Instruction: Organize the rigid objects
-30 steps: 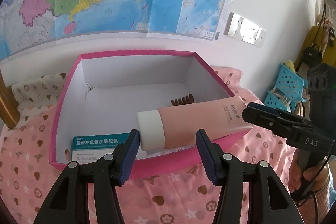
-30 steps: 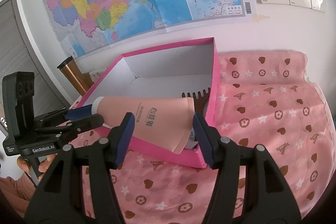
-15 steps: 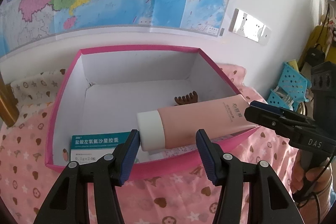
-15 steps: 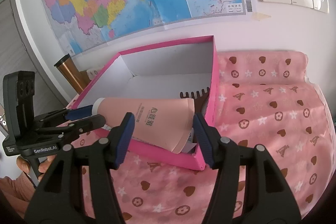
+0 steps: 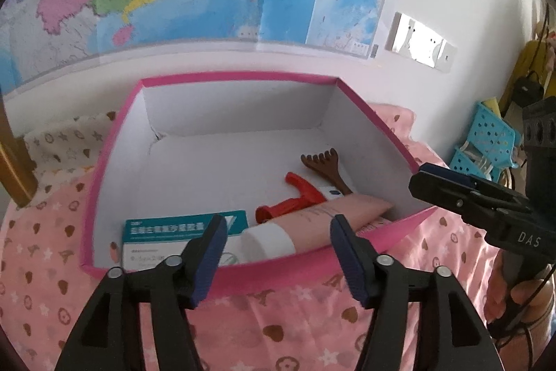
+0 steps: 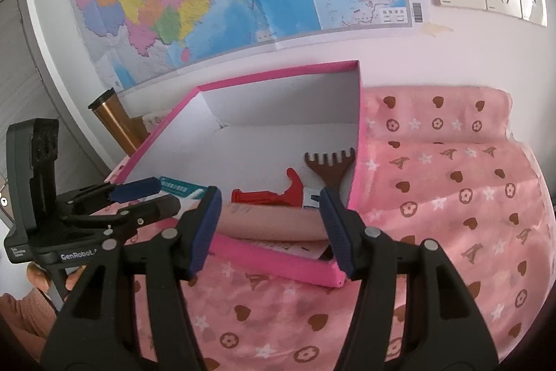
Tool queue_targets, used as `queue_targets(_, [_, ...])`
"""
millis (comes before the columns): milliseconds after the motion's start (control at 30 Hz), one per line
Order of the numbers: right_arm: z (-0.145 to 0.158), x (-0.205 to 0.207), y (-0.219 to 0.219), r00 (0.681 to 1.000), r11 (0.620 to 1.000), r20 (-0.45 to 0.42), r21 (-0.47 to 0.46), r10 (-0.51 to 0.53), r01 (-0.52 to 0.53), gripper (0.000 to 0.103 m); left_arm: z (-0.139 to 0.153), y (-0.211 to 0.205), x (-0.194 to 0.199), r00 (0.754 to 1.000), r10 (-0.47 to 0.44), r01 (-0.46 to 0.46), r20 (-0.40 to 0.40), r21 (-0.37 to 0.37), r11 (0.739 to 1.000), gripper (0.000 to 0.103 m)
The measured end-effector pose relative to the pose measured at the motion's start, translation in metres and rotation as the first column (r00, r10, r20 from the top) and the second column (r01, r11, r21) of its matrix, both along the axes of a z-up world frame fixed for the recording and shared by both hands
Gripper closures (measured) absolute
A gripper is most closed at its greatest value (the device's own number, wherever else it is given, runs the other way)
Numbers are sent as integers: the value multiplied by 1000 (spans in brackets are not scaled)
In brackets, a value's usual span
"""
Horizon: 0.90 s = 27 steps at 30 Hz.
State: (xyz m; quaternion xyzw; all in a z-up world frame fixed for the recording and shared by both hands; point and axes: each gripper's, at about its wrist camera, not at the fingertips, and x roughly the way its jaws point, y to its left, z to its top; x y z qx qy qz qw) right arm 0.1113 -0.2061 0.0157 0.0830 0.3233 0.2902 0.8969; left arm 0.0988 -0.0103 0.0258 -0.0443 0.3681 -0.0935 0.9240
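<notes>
Left wrist view: pink cream tube (image 5: 312, 223) now lies inside the pink box (image 5: 243, 277), along its near wall toward the near right corner, white cap pointing left; half a second earlier it was propped up with its tail over the right rim. It has dropped clear, so this item looks placed. Left gripper (image 5: 278, 249) jaws have just been opening, now parted wider than the cap, hovering at the near rim with the cap seen between the pads but not pressed. Also in the box: teal medicine carton (image 5: 184, 232) at the near left, red plastic piece (image 5: 295, 200) and brown rake-shaped comb (image 5: 325, 167) toward the right wall. Right wrist view: same tube (image 6: 274, 225) flat behind the box's near wall (image 6: 278, 261), no longer raised between the fingers as before. Right gripper (image 6: 271, 228) jaws spread about halfway, empty, pads just outside the rim, touching nothing I can make out. Pink patterned cloth (image 6: 451, 197) under the box.
</notes>
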Motion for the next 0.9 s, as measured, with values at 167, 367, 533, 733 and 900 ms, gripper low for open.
queue_targets(167, [5, -30, 4, 998, 1000, 59, -7, 27, -27, 36, 10, 6, -28, 997, 6, -8, 80, 23, 1000, 16])
queue_targets(367, [0, -71, 19, 992, 999, 127, -42, 26, -21, 12, 13, 10, -67, 988, 35, -42, 150, 40, 998, 0])
queue_targets(533, [-12, -90, 30, 991, 998, 130, -62, 19, -11, 3, 5, 12, -83, 988, 79, -87, 130, 60, 994, 0])
queue_targets(733, [-25, -101, 36, 996, 998, 94, -56, 5, 0, 3, -5, 16, -96, 987, 130, -138, 98, 72, 988, 0])
queue_targets(900, [-28, -108, 36, 996, 998, 91, -63, -5, 11, 3, -10, 12, -104, 982, 158, -168, 102, 106, 980, 0])
